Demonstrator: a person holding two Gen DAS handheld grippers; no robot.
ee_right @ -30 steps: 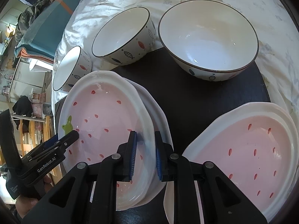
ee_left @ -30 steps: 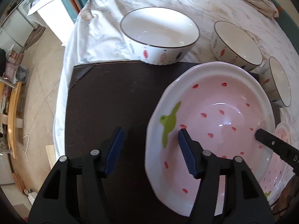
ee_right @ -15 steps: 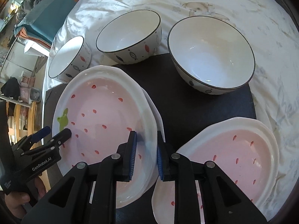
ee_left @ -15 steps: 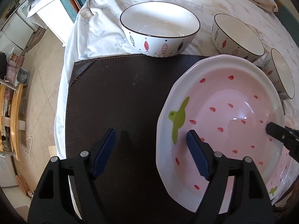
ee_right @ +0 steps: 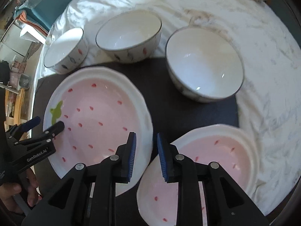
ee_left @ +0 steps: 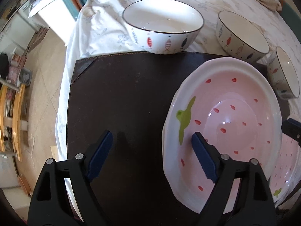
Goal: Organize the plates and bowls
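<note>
1. Noting three white fish-patterned bowls along the far side: the large bowl (ee_left: pixel 163 18) sitting at the back edge of the dark brown mat (ee_left: pixel 122 94), the medium bowl (ee_left: pixel 242 35) and small bowl (ee_left: pixel 286 73) lining up beside it on the white floral tablecloth (ee_left: pixel 97 28).
2. Finding nothing lying between either tool and the plates; only bare mat showing under the left tool's outer finger.
3. Locating the pink strawberry plate (ee_left: pixel 225 122) on the near half of the mat, with its green stem mark pointing toward the left gripper (ee_left: pixel 152 154).
4. Spotting a second strawberry plate (ee_right: pixel 207 160) just beside it, at the mat's near right, its edge reaching close to the first plate's rim.
5. Seeing the left gripper spreading wide: one finger hanging over the mat outside the plate, the other hanging over the plate's pink inside, straddling the near rim and gripping nothing.
6. Seeing the right gripper (ee_right: pixel 147 157) standing at the opposite rim with only a narrow gap, one blue pad over the plate's inside and the other outside it.
7. Failing to tell, with the blur there, whether those pads are pressing the rim or merely flanking it.
</note>
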